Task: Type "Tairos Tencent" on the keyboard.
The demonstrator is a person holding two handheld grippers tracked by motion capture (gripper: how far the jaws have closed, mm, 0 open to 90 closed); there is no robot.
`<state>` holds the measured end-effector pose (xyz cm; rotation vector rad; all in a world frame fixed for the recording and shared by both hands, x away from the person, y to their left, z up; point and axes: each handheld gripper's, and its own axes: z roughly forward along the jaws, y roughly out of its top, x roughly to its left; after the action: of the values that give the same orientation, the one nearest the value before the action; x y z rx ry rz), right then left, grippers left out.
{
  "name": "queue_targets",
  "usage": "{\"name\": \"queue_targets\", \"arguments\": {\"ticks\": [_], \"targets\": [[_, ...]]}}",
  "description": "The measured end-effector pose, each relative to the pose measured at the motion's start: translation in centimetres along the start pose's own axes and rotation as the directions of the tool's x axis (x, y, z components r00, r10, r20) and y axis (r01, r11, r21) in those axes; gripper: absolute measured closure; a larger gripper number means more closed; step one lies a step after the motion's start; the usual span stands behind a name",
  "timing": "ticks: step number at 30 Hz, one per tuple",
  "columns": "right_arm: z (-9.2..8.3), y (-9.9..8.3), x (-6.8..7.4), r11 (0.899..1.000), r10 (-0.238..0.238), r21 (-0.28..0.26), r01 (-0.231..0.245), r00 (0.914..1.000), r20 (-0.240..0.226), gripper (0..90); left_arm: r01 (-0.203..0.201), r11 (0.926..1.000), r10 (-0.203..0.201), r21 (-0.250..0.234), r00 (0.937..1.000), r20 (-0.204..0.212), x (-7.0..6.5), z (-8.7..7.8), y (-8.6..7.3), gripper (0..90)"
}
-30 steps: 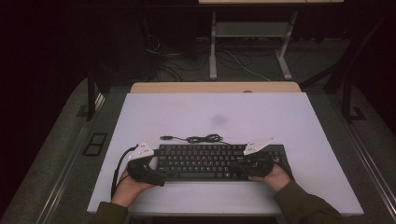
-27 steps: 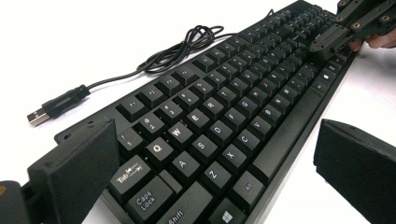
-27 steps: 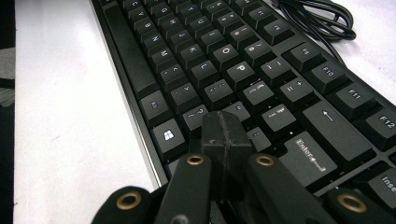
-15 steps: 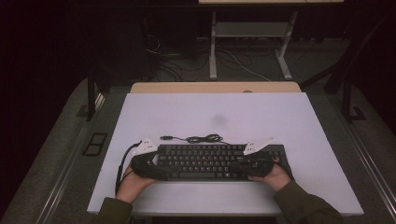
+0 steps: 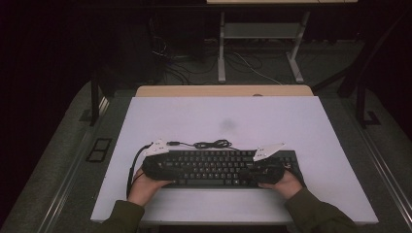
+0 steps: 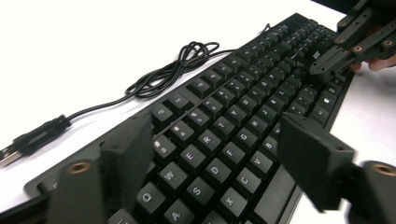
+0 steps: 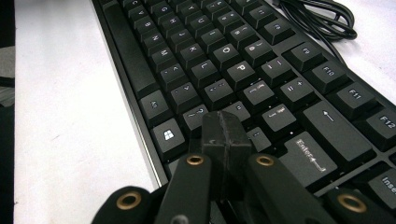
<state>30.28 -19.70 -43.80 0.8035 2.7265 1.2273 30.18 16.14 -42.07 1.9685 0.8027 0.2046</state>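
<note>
While the left gripper straddles the left end of the black keyboard, its two jaws stand apart on either side of the letter rows — one over the upper edge near the number keys, the other past the bottom row — and they have just been closing in, with the keyboard between them; whether the pads already press on it I cannot tell, as a gap shows at both pads in the left gripper view. The right gripper has its jaws clenched together with nothing between them, the joined tips resting down on the keys just below the Enter key, near the Windows key. In the high view the left gripper sits at the keyboard's left end and the right gripper on its right part, each held by a hand coming in from the near edge. The keyboard lies flat on the white table, toward the near side and roughly centred — its black cable loops loosely on the table just behind the top edge, ending in a plug lying to the left.
</note>
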Motion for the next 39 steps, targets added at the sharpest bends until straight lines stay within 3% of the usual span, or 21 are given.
{"name": "queue_targets", "arguments": {"ticks": [3, 12, 23, 39], "targets": [[0.0, 0.0, 0.0, 1.000, 0.002, -0.001, -0.002, 1.0000, 0.000, 89.5, -0.009, 1.0000, 0.009, 0.002, 0.9996, 0.025, 0.0, 0.4, 0.5, 39.6], [0.0, 0.0, 0.0, 1.000, 0.005, -0.001, -0.005, 1.0000, -0.002, 89.5, -0.029, 0.9989, 0.028, 0.036, 0.9987, 0.042, 0.0, 1.7, 1.1, 64.2], [0.0, 0.0, 0.0, 1.000, 0.007, 0.000, -0.007, 1.0000, -0.002, 89.5, -0.037, 0.9961, 0.032, 0.081, 0.9968, 0.073, -0.3, 3.2, 1.7, 87.3], [0.0, 0.0, 0.0, 1.000, 0.007, 0.001, -0.007, 1.0000, -0.003, 89.5, -0.066, 0.9806, 0.058, 0.185, 0.9972, 0.048, -0.6, 5.3, 2.0, 88.8]]}}
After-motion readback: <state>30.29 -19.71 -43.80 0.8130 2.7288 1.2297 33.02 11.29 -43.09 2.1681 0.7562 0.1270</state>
